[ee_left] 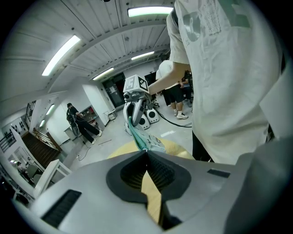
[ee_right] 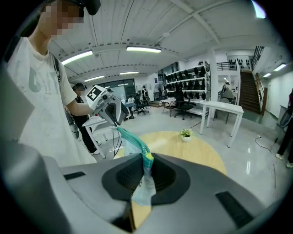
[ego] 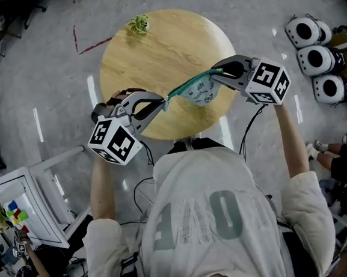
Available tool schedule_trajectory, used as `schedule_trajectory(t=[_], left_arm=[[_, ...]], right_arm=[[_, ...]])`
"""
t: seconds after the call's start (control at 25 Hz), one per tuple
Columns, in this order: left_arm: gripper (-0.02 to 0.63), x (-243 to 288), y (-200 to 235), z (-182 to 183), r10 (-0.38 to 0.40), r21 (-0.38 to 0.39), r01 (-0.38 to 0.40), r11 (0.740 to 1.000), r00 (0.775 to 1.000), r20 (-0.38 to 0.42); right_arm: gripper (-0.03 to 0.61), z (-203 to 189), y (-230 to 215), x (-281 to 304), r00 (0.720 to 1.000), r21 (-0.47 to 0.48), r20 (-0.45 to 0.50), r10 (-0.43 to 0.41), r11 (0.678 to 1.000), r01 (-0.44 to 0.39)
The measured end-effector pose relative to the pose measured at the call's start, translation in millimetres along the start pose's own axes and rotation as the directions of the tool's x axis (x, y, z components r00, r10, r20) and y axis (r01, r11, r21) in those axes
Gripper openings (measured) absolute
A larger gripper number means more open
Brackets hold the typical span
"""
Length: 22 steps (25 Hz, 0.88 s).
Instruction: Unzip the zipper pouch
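A pale zipper pouch [ego: 202, 92] with a teal zipper band [ego: 192, 81] hangs stretched in the air over the near edge of the round wooden table [ego: 165, 45]. My left gripper [ego: 165, 100] is shut on the pouch's left end, with the jaws pressed together on the band's tip [ee_left: 146, 151]. My right gripper [ego: 221, 71] is shut on the pouch's right end; pale fabric [ee_right: 143, 187] hangs down between its pads. In the right gripper view the band [ee_right: 133, 138] runs from my jaws to the left gripper [ee_right: 116, 122]. The zipper's pull cannot be made out.
A small potted plant [ego: 139, 24] stands at the table's far edge. A white table [ego: 37, 204] with small coloured items is at the lower left. Round white devices [ego: 315, 60] lie on the floor at the right. Other people stand farther off.
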<state>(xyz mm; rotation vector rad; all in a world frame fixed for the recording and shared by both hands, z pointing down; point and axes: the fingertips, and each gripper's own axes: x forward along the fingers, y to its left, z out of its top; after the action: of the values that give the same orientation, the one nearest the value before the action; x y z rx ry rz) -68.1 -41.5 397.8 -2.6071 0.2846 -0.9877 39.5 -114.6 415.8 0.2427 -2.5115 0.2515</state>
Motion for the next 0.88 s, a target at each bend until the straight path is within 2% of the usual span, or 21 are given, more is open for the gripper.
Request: schedule_trajectory(t=[0.36,0.48,0.6,0.68,0.76,0.88], left_arm=[[0.026,5,-2,3,0.001,-0.017,-0.001,1.000,1.000,0.007],[0.026,4,0,3,0.004,-0.050,-0.003,0.999,1.000,0.016],[0.028,-4,15,2,0.093,-0.129,-0.086,0.988,0.994,0.050],[0.048,-17,33,1,0.203,-0.178,-0.185,0.966,0.975,0.089],[0.067,-35,51,2,0.315,-0.234,-0.277,0.932,0.938,0.142],[0.067,-55,63,-3,0.418,-0.332,-0.349,0.876,0.893,0.166]], right_arm=[[0.054,-9,1,-8,1.000,-0.002,-0.006,-0.020,1.000,0.020],[0.054,-8,2,-8,1.000,0.000,-0.001,-0.016,1.000,0.016],[0.054,-2,4,-8,0.999,0.026,0.034,-0.002,1.000,0.001],[0.054,2,5,-7,0.997,0.062,0.079,0.010,0.998,-0.015],[0.054,6,5,-4,0.991,0.112,0.135,0.016,0.993,-0.032],[0.054,13,6,4,0.967,0.225,0.256,0.023,0.971,-0.083]])
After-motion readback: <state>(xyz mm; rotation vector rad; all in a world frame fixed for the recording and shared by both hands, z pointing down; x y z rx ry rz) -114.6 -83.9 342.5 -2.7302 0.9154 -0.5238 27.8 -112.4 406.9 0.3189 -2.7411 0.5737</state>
